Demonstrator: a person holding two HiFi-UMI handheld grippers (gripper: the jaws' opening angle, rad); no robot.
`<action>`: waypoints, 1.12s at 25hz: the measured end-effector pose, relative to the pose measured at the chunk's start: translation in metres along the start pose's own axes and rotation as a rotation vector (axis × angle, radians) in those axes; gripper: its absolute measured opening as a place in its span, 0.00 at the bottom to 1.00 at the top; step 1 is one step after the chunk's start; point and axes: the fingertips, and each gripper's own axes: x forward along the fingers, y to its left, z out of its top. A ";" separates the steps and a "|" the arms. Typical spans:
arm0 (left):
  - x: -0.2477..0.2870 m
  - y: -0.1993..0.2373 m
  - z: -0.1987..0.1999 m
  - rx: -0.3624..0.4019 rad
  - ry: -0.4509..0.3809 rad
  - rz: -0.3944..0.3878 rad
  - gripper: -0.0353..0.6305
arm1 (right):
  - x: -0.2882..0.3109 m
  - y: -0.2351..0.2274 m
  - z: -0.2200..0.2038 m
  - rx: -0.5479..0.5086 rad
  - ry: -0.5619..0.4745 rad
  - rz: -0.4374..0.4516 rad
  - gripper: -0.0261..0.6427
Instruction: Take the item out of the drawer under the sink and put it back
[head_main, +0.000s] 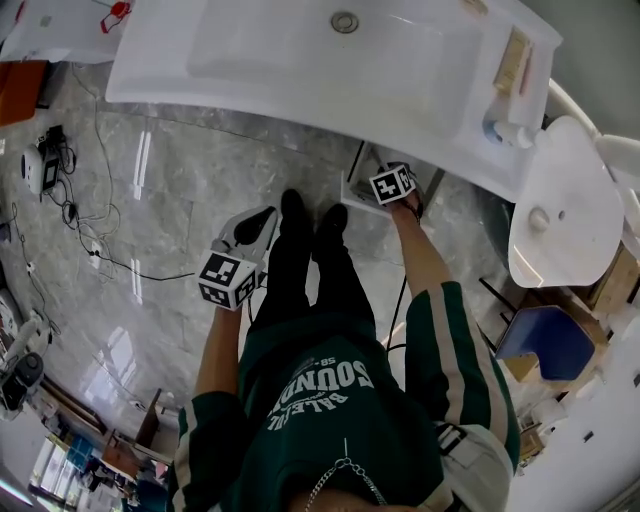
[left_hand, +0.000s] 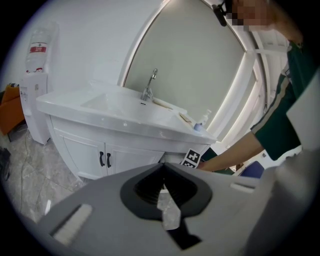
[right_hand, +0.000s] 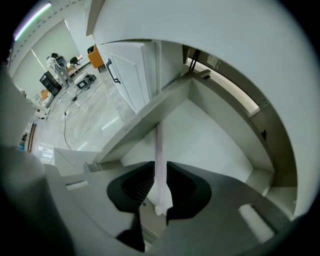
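1. Oddly, no item shows in the open drawer (right_hand: 210, 145) under the sink (head_main: 250, 60); its white inside looks bare.
2. Right gripper (right_hand: 160, 166) is clamped on the drawer's thin wall (right_hand: 159, 140). I would slide it straight and level, without twisting.
3. Left gripper (left_hand: 162, 166) hangs aside, jaws together, empty.
4. Counted: one drawer, two grippers, two door handles (left_hand: 105, 159).

Right gripper (right_hand: 160, 172) reaches forward, clamped on a thin pale stick (right_hand: 159, 145) — left gripper (left_hand: 163, 170) held back, jaws together.

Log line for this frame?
drawer: open | right gripper: shut on thin pale stick, at drawer | left gripper: shut, empty
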 end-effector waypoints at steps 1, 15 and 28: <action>-0.001 0.000 0.001 -0.001 -0.001 0.000 0.13 | -0.004 0.000 0.000 0.005 -0.011 0.000 0.12; -0.009 -0.020 0.063 0.065 -0.071 -0.065 0.13 | -0.130 0.020 0.026 0.122 -0.260 0.001 0.08; -0.013 -0.035 0.135 0.161 -0.149 -0.137 0.13 | -0.273 0.018 0.075 0.323 -0.557 -0.021 0.04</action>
